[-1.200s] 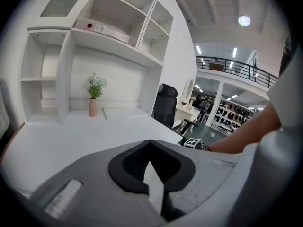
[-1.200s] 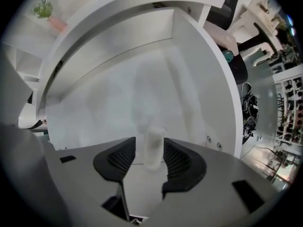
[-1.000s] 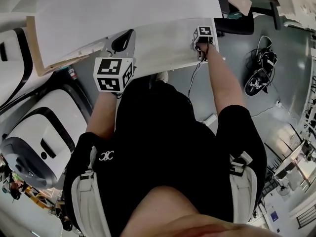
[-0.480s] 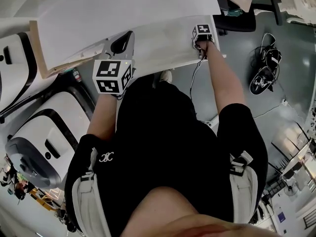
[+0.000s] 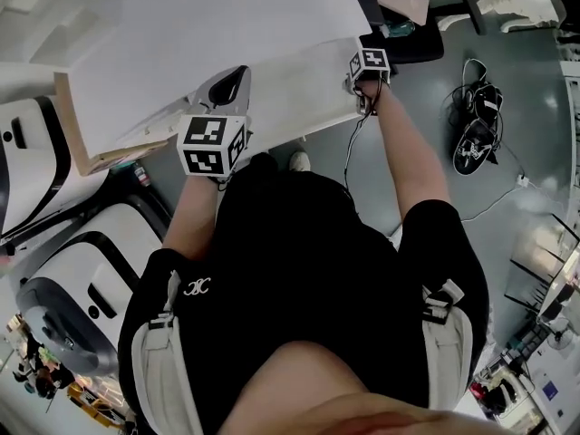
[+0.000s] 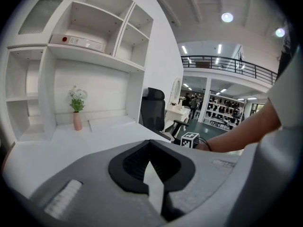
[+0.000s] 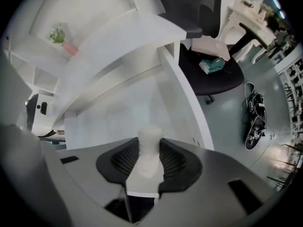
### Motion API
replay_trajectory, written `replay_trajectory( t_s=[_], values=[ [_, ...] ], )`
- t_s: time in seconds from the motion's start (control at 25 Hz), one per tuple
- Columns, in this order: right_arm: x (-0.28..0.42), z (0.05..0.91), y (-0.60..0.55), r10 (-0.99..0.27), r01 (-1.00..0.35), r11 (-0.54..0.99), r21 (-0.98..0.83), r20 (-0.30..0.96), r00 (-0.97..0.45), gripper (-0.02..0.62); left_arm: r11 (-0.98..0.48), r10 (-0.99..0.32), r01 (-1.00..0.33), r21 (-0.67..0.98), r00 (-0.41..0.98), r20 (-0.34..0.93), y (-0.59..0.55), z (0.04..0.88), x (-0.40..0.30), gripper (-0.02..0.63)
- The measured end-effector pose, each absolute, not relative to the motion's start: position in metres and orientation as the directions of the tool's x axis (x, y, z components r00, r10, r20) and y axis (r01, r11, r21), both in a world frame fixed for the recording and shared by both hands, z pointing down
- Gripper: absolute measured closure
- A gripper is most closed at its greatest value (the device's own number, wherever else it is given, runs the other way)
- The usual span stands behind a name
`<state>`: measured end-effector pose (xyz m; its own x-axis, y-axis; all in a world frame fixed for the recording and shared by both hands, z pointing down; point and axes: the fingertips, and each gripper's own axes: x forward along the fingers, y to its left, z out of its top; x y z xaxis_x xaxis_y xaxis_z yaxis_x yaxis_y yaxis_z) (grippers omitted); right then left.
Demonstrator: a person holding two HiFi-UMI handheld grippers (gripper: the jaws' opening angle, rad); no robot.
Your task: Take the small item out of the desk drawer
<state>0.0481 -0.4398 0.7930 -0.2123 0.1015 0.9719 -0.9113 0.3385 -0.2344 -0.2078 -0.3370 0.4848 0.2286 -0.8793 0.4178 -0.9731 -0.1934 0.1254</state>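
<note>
Judged the job roughly half done. Found the shallow white desk drawer (image 5: 304,84) already pulled out from under the broad white desk top (image 5: 227,16), so counted the opening step as finished. Saw a small white round-topped item (image 7: 150,132), taken for the one wanted, caught between the jaws of the right gripper (image 7: 149,155) at the drawer's right end. Could not tell whether lifted clear or resting on the drawer floor. Left to do, by that reading: raise it out and carry it away from the drawer, perhaps onto the desk top.

Read the right gripper's jaws as partly closed, with black ribbed pads (image 7: 173,160) pressed against both sides of the item and the rounded top poking past the tips. Read the left gripper (image 6: 150,148) as closed tip to tip with nothing between, held near the desk's front edge toward the left. Saw nothing in contact with it; reckoned it idle for this step.
</note>
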Motion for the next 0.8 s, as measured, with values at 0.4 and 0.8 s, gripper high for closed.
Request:
replay_trajectory(
  t_s=[0.4,0.8],
  values=[
    [0.047,0.672,-0.466,-0.219,-0.862,0.394,-0.320,0.878,-0.426,0.466,-0.318,-0.872,-0.943,0.095,0.331,0.360,-0.359,0.458,-0.157,0.594],
    [0.061,0.481,-0.483,-0.733,-0.879,0.432,-0.202,0.489,-0.473,0.472,-0.407,-0.852,-0.910,0.079,0.409,0.325,-0.376,0.439,-0.116,0.592]
  ],
)
